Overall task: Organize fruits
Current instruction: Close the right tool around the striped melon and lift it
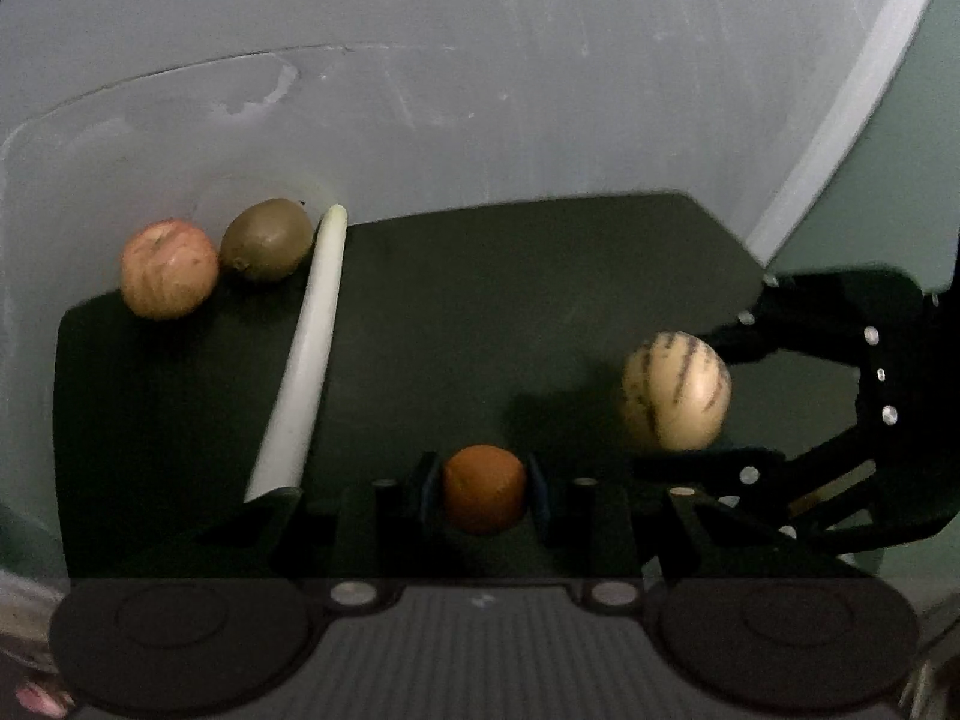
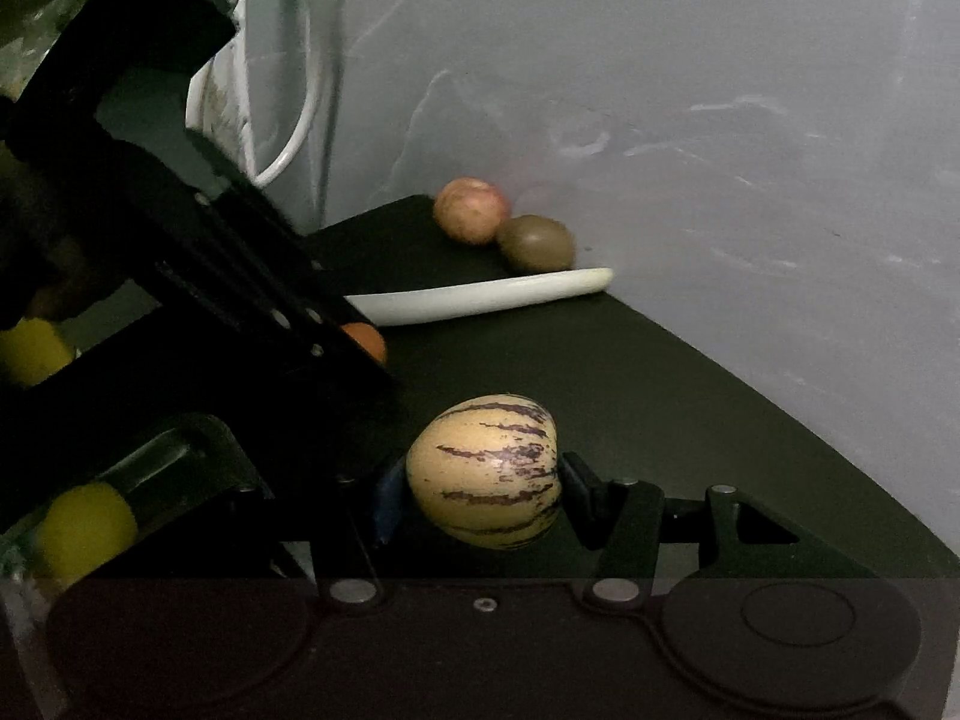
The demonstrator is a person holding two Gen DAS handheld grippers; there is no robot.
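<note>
My left gripper [image 1: 483, 489] is shut on a small orange fruit [image 1: 483, 487], held just above the dark mat [image 1: 480, 312]. To its right my right gripper [image 1: 678, 396] is shut on a cream fruit with purple stripes [image 1: 675, 391]. The right wrist view shows that striped fruit [image 2: 485, 470] pressed between the pads of the right gripper [image 2: 480, 480], and the left gripper [image 2: 369, 354] at left with the orange fruit [image 2: 367, 341] peeking out. A red-streaked apple [image 1: 169, 269] [image 2: 471, 210] and a brown kiwi [image 1: 266, 239] [image 2: 536, 243] lie together at the mat's far corner.
A long white stalk [image 1: 303, 360] [image 2: 480, 295] lies across the mat beside the kiwi. A pale grey wall [image 1: 480, 90] rises right behind the mat. White cables [image 2: 288, 78] hang at the left of the right wrist view. Two yellow caps [image 2: 84, 525] show on the left gripper's body.
</note>
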